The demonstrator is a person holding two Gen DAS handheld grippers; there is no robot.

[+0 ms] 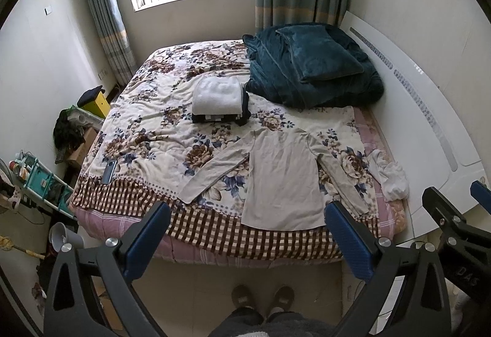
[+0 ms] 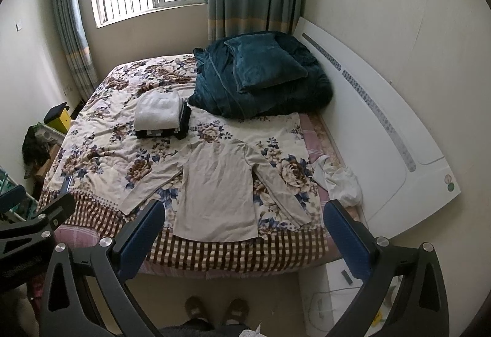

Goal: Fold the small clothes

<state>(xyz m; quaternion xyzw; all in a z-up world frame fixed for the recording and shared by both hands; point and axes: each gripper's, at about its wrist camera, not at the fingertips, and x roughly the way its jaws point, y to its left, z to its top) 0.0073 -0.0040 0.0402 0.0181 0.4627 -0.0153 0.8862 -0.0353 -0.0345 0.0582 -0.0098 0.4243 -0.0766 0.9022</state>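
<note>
A beige long-sleeved shirt [image 1: 284,180] lies spread flat near the bed's front edge, sleeves out to both sides; it also shows in the right wrist view [image 2: 218,193]. A stack of folded clothes [image 1: 219,99] with a white piece on top sits behind it, also in the right wrist view [image 2: 161,114]. A crumpled white garment [image 1: 389,177] lies at the bed's right edge, also in the right wrist view [image 2: 337,180]. My left gripper [image 1: 248,214] is open and empty, held above the floor in front of the bed. My right gripper [image 2: 244,212] is open and empty beside it.
The bed has a floral blanket [image 1: 153,128]. A dark teal quilt and pillow [image 1: 313,67] sit at the back right. A white headboard [image 1: 429,122] runs along the right. A phone [image 1: 109,173] lies at the bed's left. Clutter and boxes [image 1: 70,137] fill the floor left.
</note>
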